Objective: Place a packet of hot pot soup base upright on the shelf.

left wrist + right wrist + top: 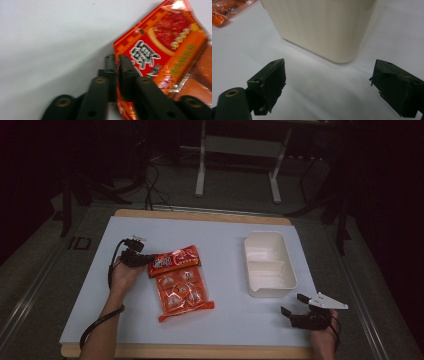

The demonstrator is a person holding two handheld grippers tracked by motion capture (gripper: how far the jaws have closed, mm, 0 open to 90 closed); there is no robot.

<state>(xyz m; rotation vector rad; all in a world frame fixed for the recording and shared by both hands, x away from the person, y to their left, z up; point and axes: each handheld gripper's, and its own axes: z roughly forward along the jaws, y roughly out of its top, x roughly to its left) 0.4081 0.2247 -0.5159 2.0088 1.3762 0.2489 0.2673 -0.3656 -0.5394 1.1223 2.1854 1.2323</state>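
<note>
- Your left claw (117,65) pinches the edge of the red-orange snack bag (181,281), which lies flat on the left half of the desk (225,320).
- Large white Chinese characters mark the bag's red header; I cannot read them.
- The cream tray (270,264) sits well apart to the right.
- Your right claw (329,87) hangs spread wide just beside the tray's near wall.

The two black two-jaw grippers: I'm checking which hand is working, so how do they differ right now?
The left gripper is shut on the edge of the orange-red snack packet; the right gripper stands wide open, holding nothing. The left sits at the packet, the right before the cream plastic bin. Both are low over the pale blue table mat.
</note>
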